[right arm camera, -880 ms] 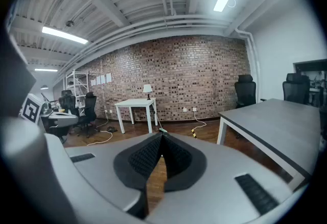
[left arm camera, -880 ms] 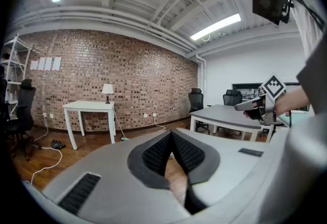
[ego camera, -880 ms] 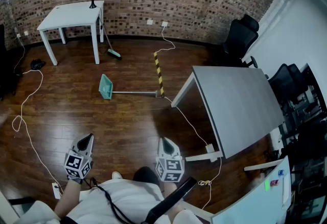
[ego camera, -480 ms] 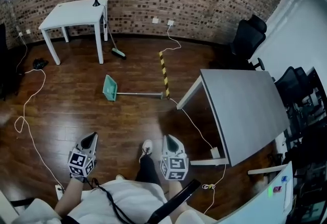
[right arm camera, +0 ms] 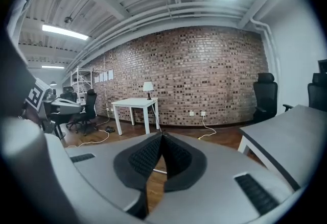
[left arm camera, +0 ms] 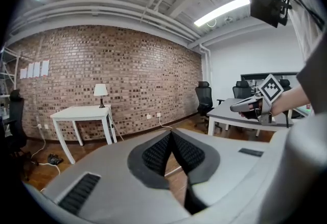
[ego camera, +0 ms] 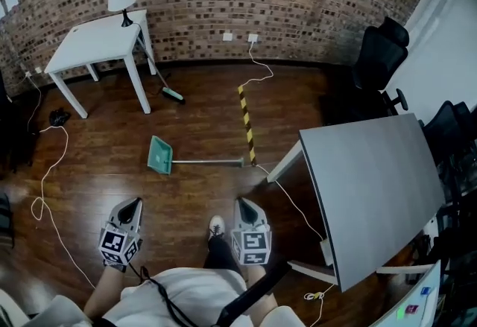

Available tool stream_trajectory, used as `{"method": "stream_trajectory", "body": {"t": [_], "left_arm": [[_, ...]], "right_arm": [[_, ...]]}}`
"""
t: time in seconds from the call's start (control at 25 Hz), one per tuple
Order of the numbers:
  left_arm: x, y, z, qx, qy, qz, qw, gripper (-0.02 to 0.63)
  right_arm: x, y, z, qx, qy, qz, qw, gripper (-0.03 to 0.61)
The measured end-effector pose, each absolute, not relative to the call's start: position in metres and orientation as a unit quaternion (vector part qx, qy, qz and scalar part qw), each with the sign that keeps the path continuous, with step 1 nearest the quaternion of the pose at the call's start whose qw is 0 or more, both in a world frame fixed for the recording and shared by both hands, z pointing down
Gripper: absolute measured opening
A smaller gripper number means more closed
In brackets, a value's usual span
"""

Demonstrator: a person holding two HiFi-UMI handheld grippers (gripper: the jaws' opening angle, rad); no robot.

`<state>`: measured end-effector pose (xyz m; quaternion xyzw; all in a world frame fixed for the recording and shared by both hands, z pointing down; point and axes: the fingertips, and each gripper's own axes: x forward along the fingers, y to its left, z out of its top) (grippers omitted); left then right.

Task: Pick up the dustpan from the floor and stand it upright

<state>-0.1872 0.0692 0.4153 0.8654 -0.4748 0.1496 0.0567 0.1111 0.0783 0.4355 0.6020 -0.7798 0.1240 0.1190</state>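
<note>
Lying flat on glossy floorboards, teal dustpan; left gripper, right gripper closed, empty

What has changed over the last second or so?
The person has stepped forward: a shoe now shows between the left claw and right claw, and the dustpan looks nearer in the head view. Nothing was grabbed or let go. Both claws stay shut and empty; the dustpan still lies on the floor.
</note>
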Motion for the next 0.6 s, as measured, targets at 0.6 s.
{"method": "stream_trajectory", "body": {"t": [0.6], "left_arm": [[-0.125, -0.109, 0.398, 0.851, -0.494, 0.167, 0.062, 0.006]], "right_arm": [[0.185, -0.107, 0.404, 0.608, -0.779, 0.117, 0.098, -0.008]]}}
